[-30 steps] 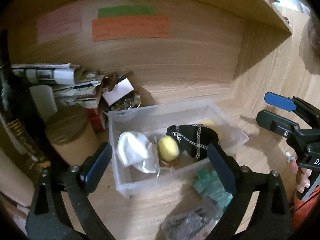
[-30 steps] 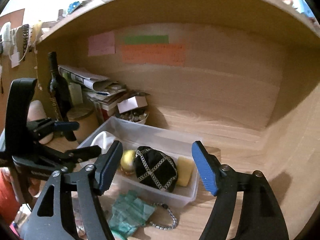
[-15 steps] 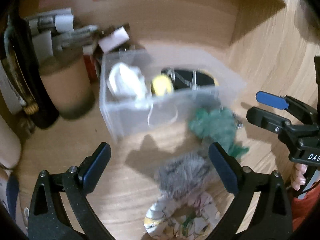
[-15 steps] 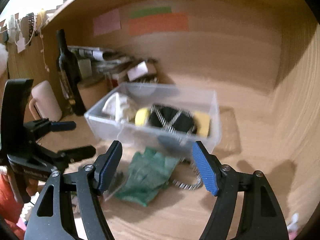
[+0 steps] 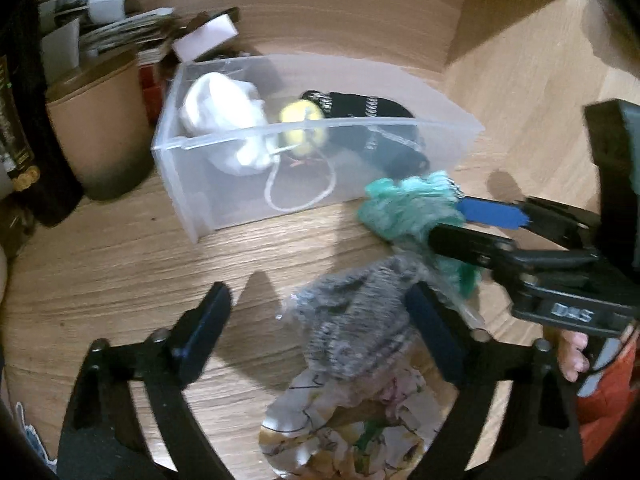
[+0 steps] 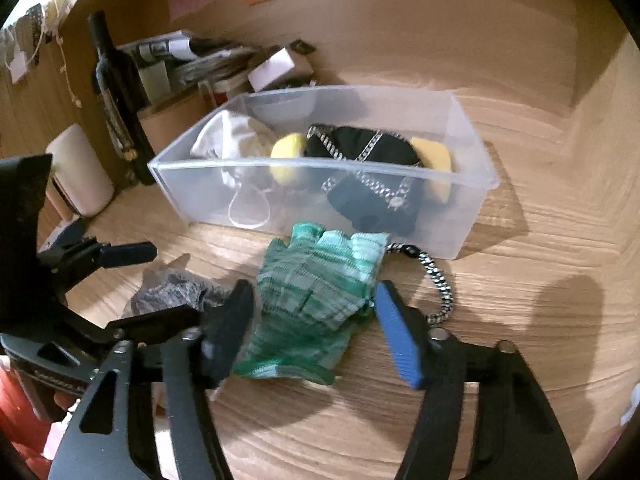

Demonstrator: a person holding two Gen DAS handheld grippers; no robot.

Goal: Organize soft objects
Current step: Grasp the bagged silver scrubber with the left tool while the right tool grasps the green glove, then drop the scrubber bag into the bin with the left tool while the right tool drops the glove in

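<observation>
Right gripper (image 6: 314, 328): fingers spread, set on either side of the green glove (image 6: 316, 300), not pinching it. Glove lies on the desk (image 6: 520, 320) just in front of the clear bin (image 6: 320, 168). Left gripper (image 5: 320, 332): fingers spread above the grey knit (image 5: 352, 320), nothing held.

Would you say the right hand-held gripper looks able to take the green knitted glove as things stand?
Probably yes. The right hand-held gripper is open with a finger on either side of the green knitted glove, which lies on the desk outside the clear bin; nothing covers it.
</observation>
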